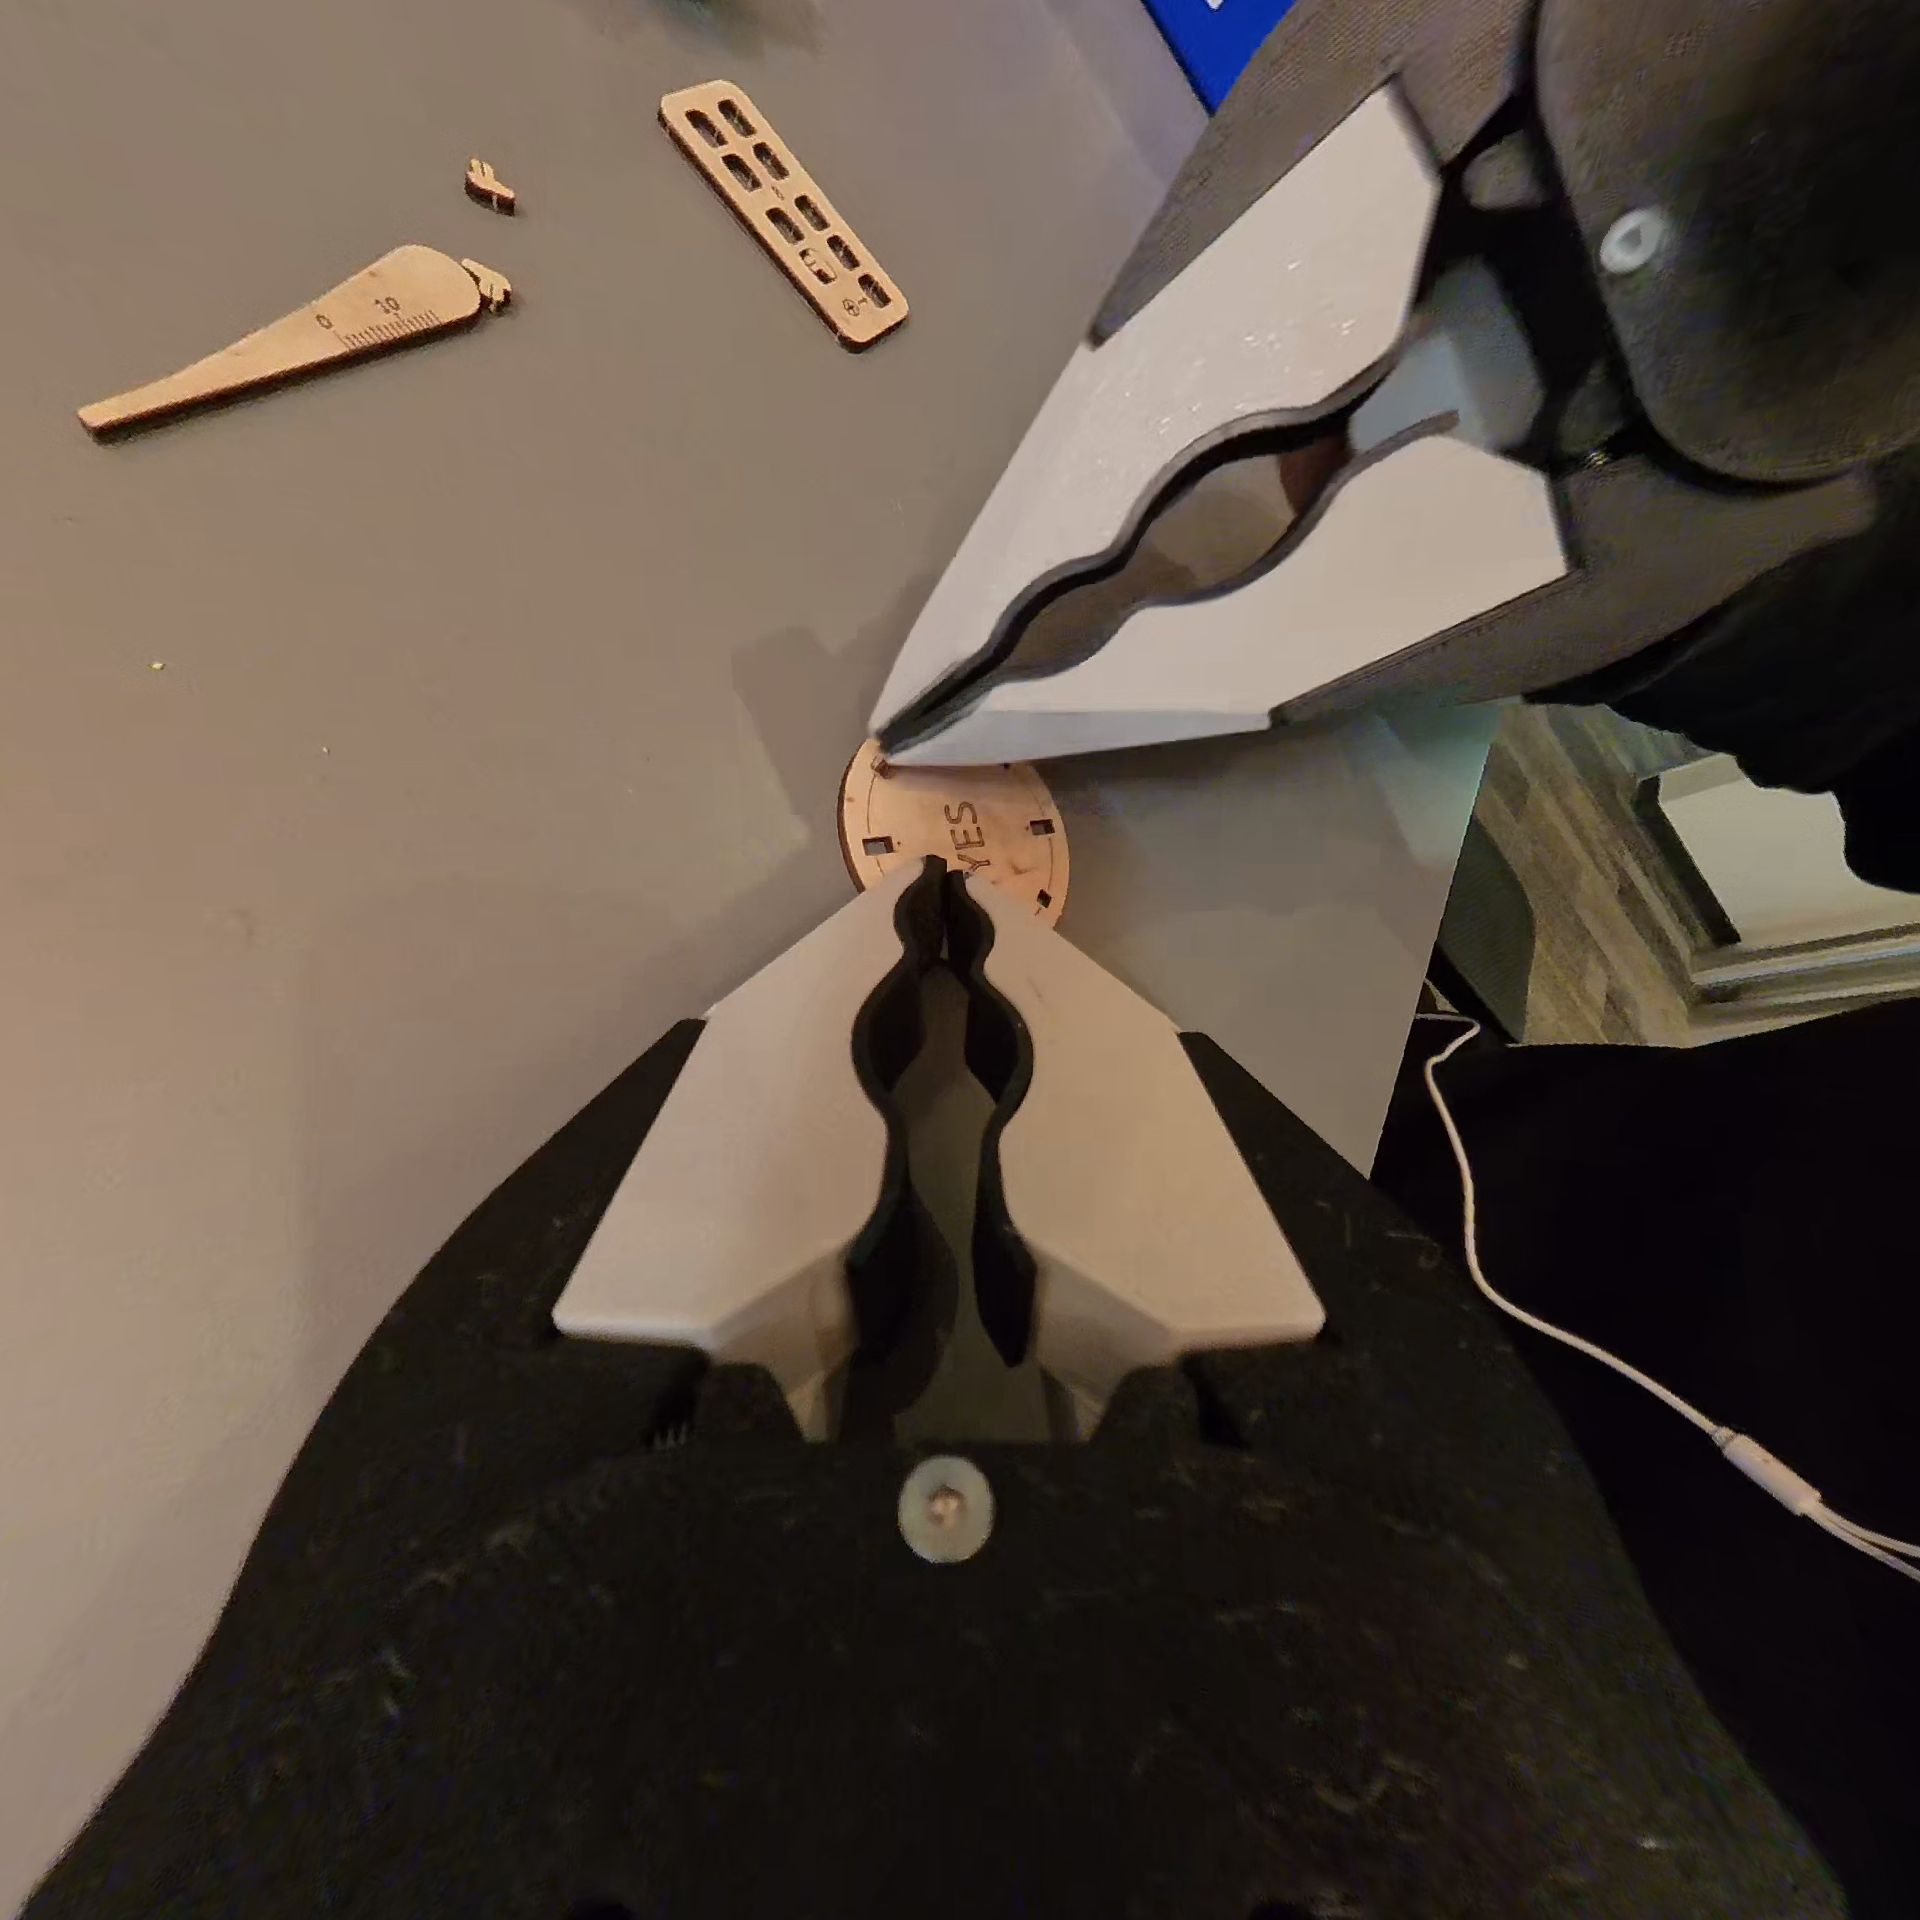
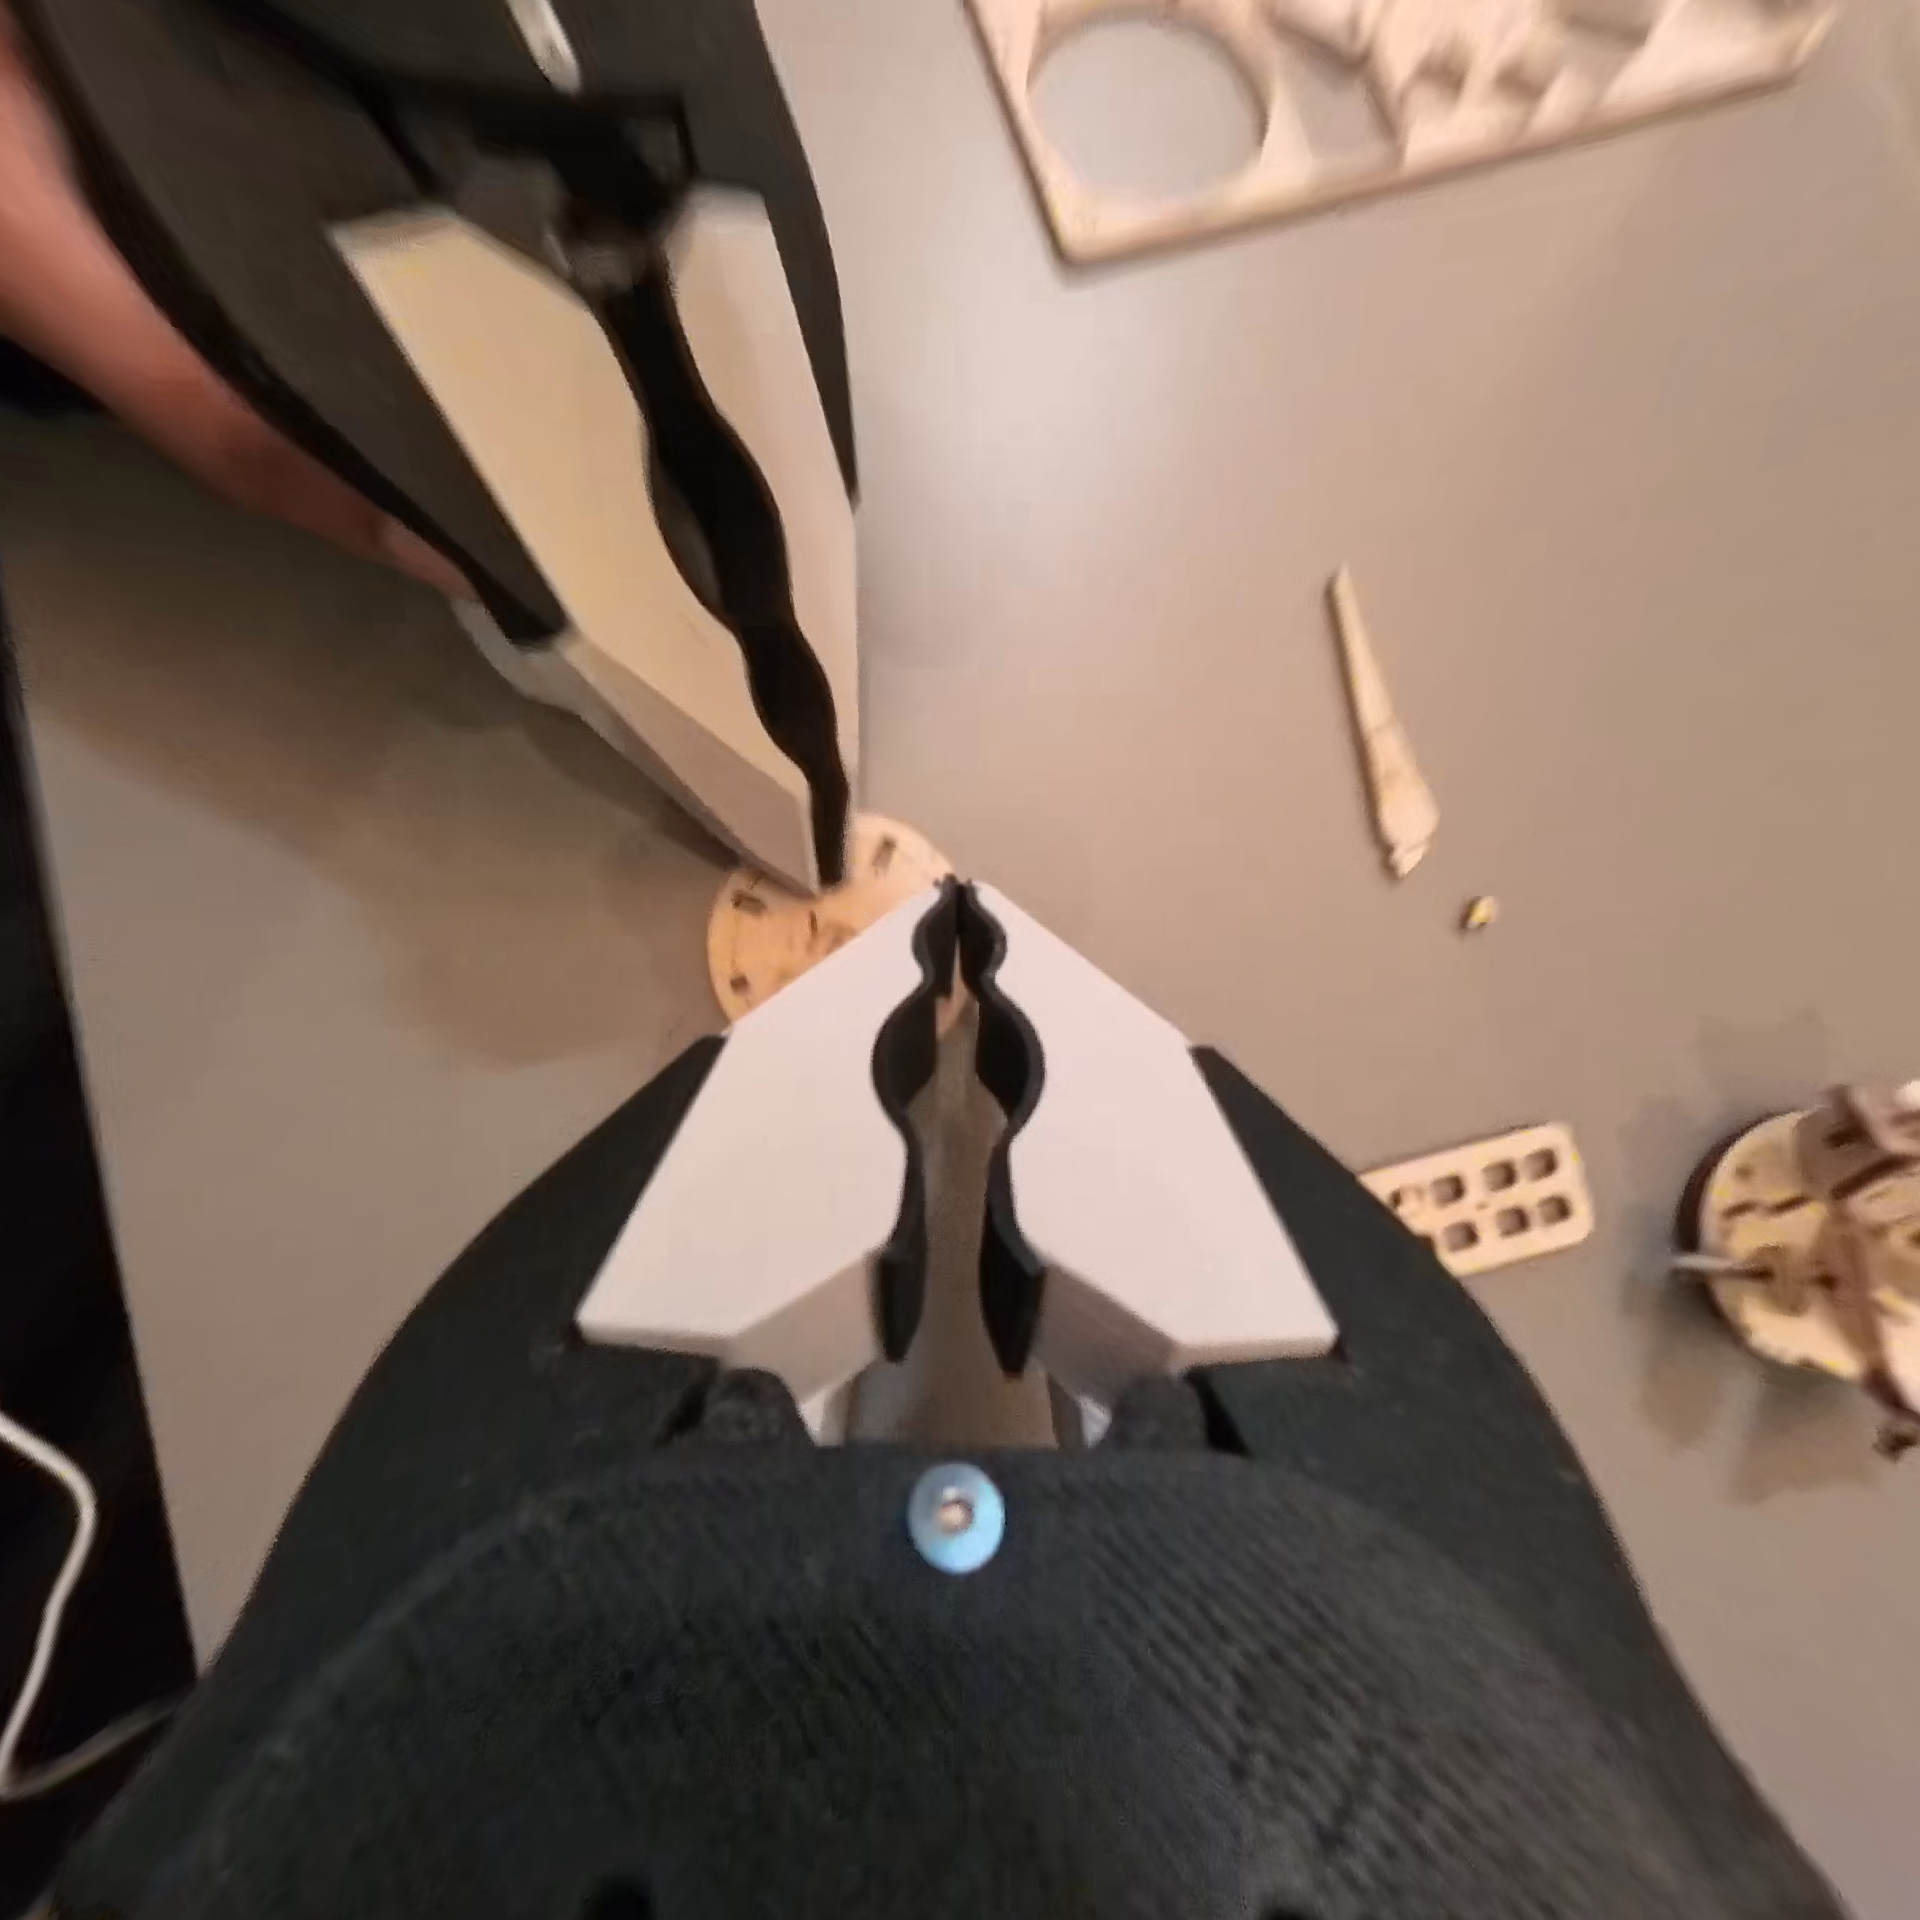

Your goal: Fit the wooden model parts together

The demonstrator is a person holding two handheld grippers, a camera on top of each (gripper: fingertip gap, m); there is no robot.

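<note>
Disc (image 1: 956,831) — round, flat wood with small slots — lies on the grey table (image 1: 416,727) between both closed, empty grippers (image 1: 943,871) (image 2: 956,891), slotted strip (image 1: 784,213) and tapered scale (image 1: 291,338) beyond.

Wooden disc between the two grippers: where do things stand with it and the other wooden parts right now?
Already standing: a partly built wooden assembly. In hand: nothing is gripped; the left gripper and right gripper, both shut, rest their tips on opposite edges of the wooden disc, which lies flat on the grey table. Loose: the tapered scale piece, slotted strip, two small bits and cut-out sheet.
</note>
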